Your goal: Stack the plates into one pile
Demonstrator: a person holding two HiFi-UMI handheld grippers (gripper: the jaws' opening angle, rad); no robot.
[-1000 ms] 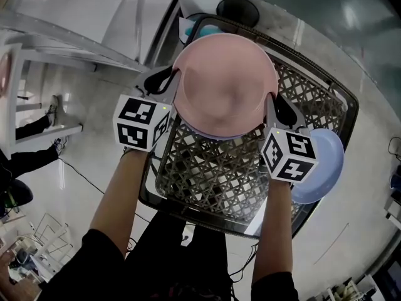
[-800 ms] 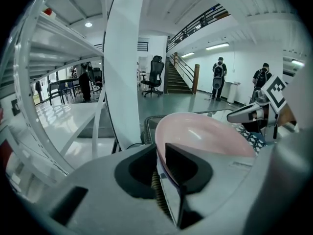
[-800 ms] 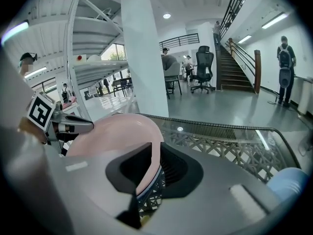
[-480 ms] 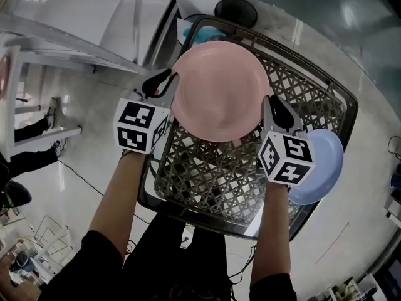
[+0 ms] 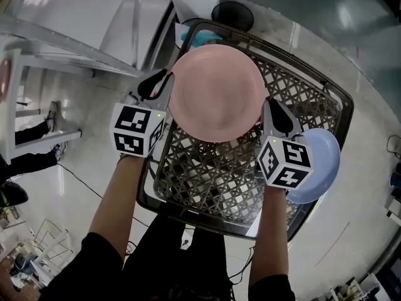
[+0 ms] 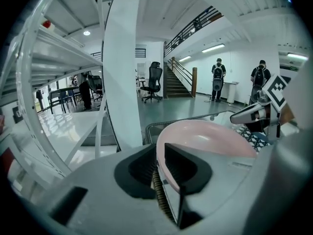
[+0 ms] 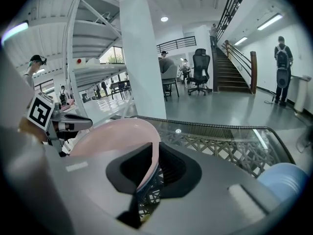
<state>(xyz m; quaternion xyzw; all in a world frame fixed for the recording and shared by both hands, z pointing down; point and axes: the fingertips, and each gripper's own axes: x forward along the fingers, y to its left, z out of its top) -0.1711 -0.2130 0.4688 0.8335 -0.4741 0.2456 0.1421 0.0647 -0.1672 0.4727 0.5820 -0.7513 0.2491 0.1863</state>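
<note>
Between the two tongs is a pink plate (image 5: 217,93). It is held up flat over a big wire basket (image 5: 313,105).

The left tongs (image 5: 164,83) bite the plate on its left edge. In the left gripper view the pink rim goes right in between the two jaws. The jaws have just been squeezing in, and they pinch the rim.

The right tongs (image 5: 266,108) bite the plate on the other side. In the right gripper view the rim is between those jaws too. They have just been squeezing in as well, and they hold it tight.

Both tongs point away from the person and a bit down. Each one has a cube with black and white squares at its back end. The left cube (image 5: 136,129) is just outside the basket. The right cube (image 5: 285,162) is over the basket's right side.

Just past the right tongs, on the outer side, lies a blue plate (image 5: 322,162). It is by the basket's right edge, and the cube hides part of it. I cannot tell if it is in the basket or beside it.

Out past the tips of the tongs, at the basket's far corner, a little teal thing (image 5: 203,37) peeks out. A black round thing (image 5: 232,14) sits just beyond it.
</note>
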